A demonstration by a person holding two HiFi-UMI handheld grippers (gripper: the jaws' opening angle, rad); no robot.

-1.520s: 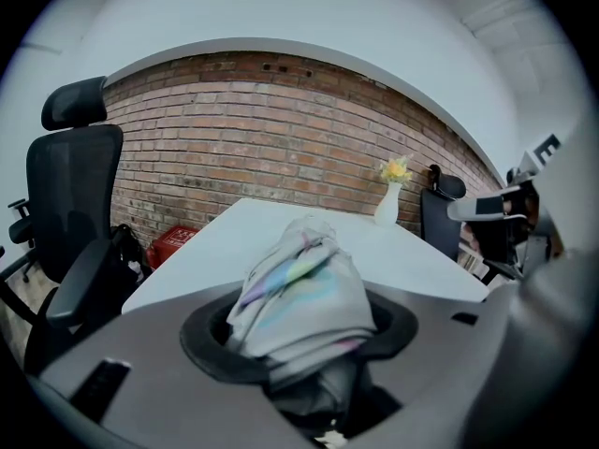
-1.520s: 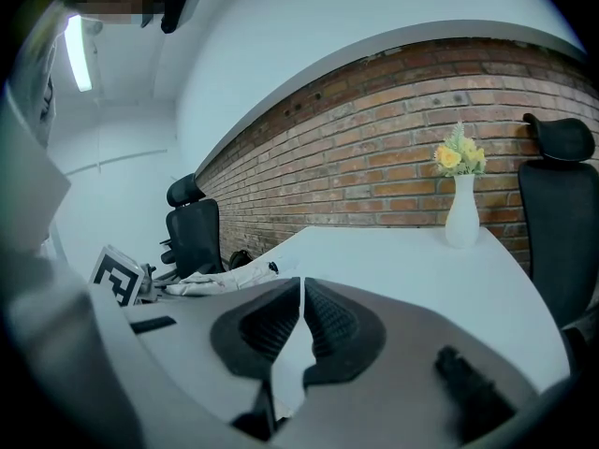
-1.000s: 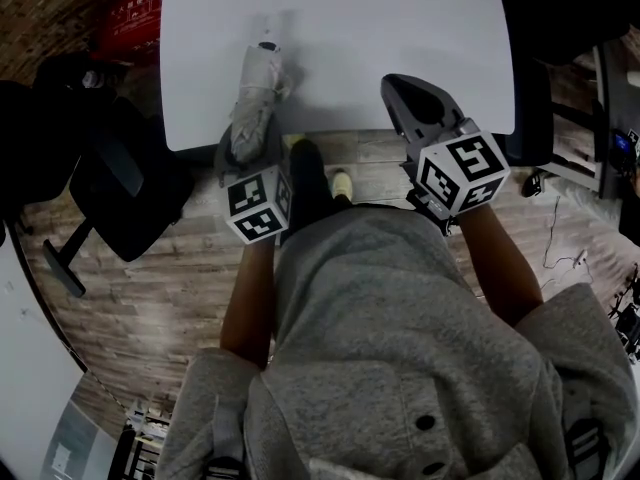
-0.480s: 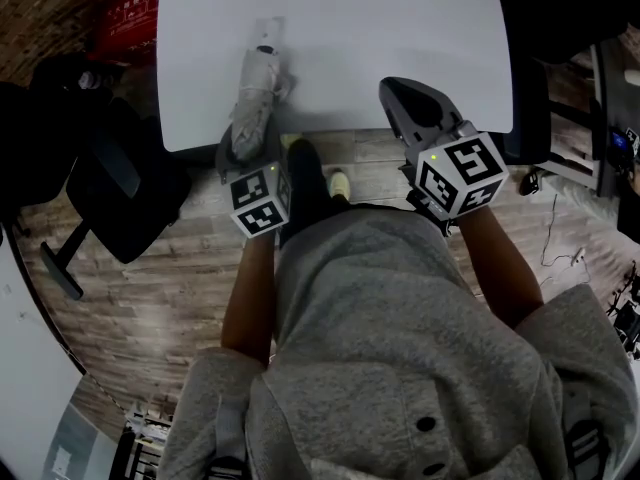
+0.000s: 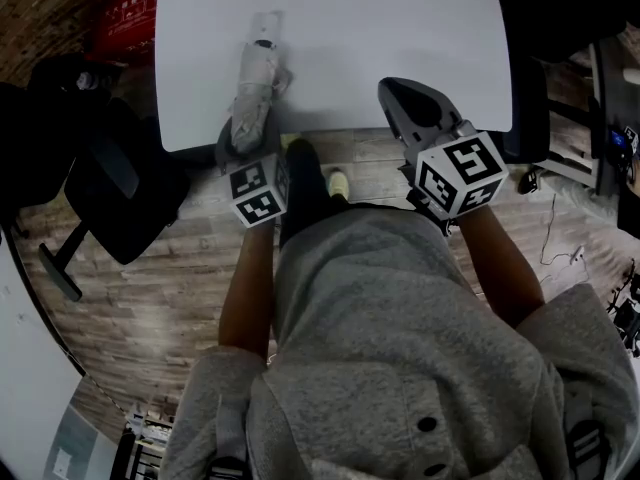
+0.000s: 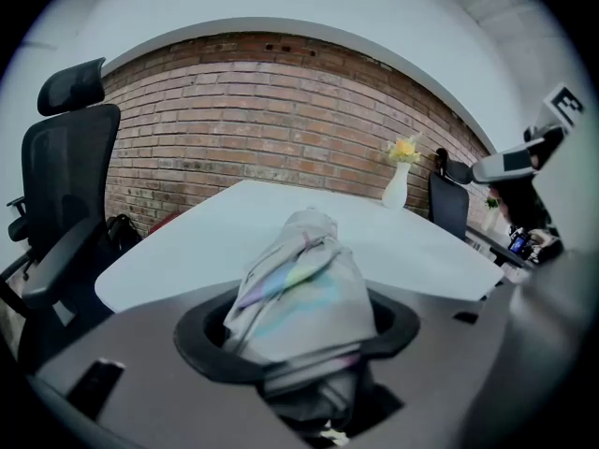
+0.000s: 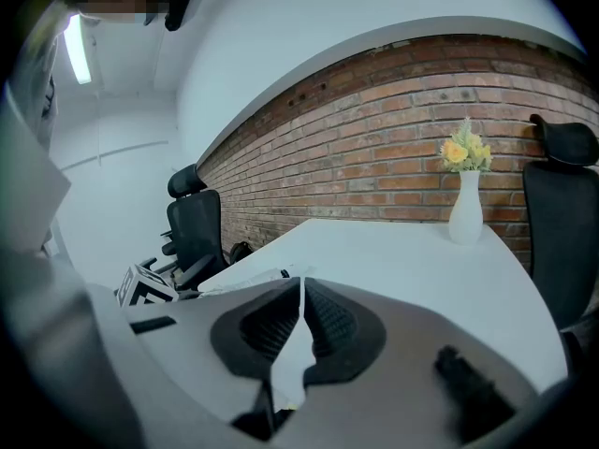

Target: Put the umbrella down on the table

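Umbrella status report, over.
Left hand-held gripper opening, umbrella between its jaws. Right hand-held gripper shut, empty. Umbrella looks laid on the table, near the front edge. Nothing in its way.

Brick wall; plank floor; black office chair; flower vase

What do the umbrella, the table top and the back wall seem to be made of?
The umbrella looks like thin synthetic fabric, matte with a faint sheen: it folds in soft creases. The table has a smooth white top, perhaps laminate or painted board: even, no grain. The wall is bare red brick, rough, with visible mortar lines.
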